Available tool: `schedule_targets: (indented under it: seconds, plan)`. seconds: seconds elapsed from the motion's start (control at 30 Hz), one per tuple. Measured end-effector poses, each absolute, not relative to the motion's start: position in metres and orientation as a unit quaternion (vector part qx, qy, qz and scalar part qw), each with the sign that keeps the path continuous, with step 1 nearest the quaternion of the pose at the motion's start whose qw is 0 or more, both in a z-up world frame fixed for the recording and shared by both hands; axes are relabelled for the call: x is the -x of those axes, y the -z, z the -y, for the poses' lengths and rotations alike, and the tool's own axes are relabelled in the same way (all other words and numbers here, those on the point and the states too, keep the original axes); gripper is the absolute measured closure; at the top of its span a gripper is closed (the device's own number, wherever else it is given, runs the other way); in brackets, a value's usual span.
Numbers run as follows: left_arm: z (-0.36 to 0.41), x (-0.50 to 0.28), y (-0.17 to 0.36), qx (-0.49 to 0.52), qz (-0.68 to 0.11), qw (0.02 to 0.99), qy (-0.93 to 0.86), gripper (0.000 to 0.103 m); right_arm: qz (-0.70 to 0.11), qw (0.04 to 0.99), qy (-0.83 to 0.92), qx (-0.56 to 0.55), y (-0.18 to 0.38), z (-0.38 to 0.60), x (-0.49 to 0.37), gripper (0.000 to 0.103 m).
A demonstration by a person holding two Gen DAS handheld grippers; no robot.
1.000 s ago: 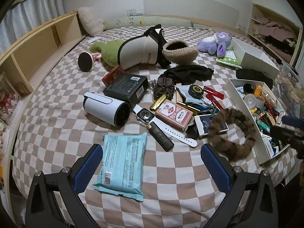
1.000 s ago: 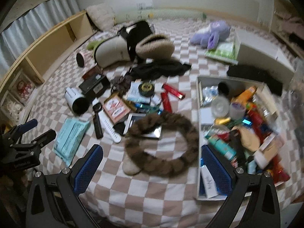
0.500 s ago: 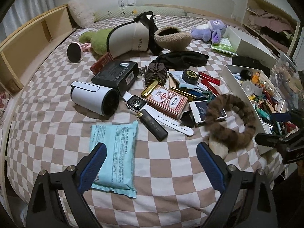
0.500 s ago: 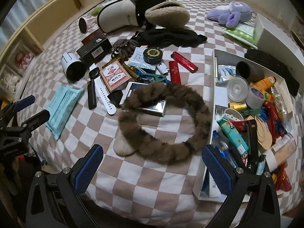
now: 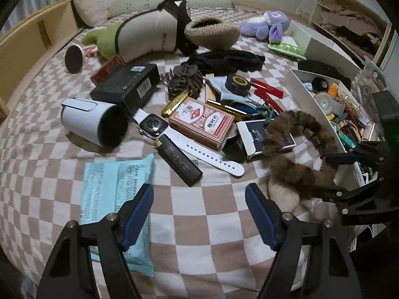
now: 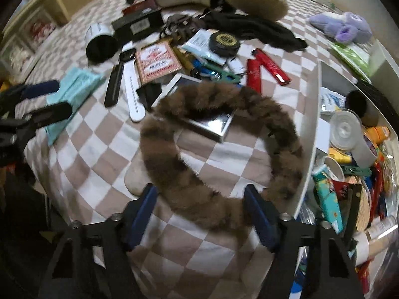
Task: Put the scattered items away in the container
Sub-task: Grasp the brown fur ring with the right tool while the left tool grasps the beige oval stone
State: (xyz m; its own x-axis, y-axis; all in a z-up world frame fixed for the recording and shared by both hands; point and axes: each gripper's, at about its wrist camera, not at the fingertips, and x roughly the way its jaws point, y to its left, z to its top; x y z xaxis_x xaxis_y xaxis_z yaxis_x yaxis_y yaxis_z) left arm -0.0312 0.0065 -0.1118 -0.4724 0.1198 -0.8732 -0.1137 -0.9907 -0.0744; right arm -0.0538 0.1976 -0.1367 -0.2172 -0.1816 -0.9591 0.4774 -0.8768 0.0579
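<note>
Near the bed's [image 6: 104, 149] front edge, the right hand-held gripper [image 6: 200, 210], jaws closing but not yet gripping, straddles the fur headband [image 6: 199, 199] beside the box [image 6: 313, 124], seemingly to lift it in.

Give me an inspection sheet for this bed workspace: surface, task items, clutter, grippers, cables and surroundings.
Surface: checkered bedspread, creased.
Job's things: white container at the right, already crowded; fur headband, teal packet, card box, white watch, white speaker lie outside it.
Clutter: red tubes, black box, black cloth, purple plush.
Grippers: left gripper open beside the teal packet, jaws have just been closing; right gripper straddles the fur headband, fingers not pressing it, jaws have just been closing.
Cables: nothing seen.
Surroundings: wooden shelf, pillow.
</note>
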Motion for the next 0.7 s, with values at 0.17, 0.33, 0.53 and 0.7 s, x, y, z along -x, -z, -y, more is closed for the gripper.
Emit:
schedule_targets:
  seconds: [0.17,0.33,0.53,0.7]
  plan:
    - [-0.005,0.039,0.123,0.518,0.025,0.069,-0.852,0.029,-0.169,0.227,0.758,-0.588,0.152,-0.185,0.054,0.043]
    - [0.0,0.048,0.132,0.529,0.056,0.066,-0.844,0.034,-0.19,0.229,0.753,-0.587,0.159,-0.181,0.055,0.063]
    - [0.001,0.059,0.144,0.535,0.072,0.058,-0.84,0.035,-0.177,0.24,0.749,-0.591,0.151,-0.182,0.057,0.077]
    - [-0.007,0.062,0.152,0.547,0.072,0.058,-0.832,0.035,-0.118,0.241,0.763,-0.589,0.126,-0.195,0.066,0.081]
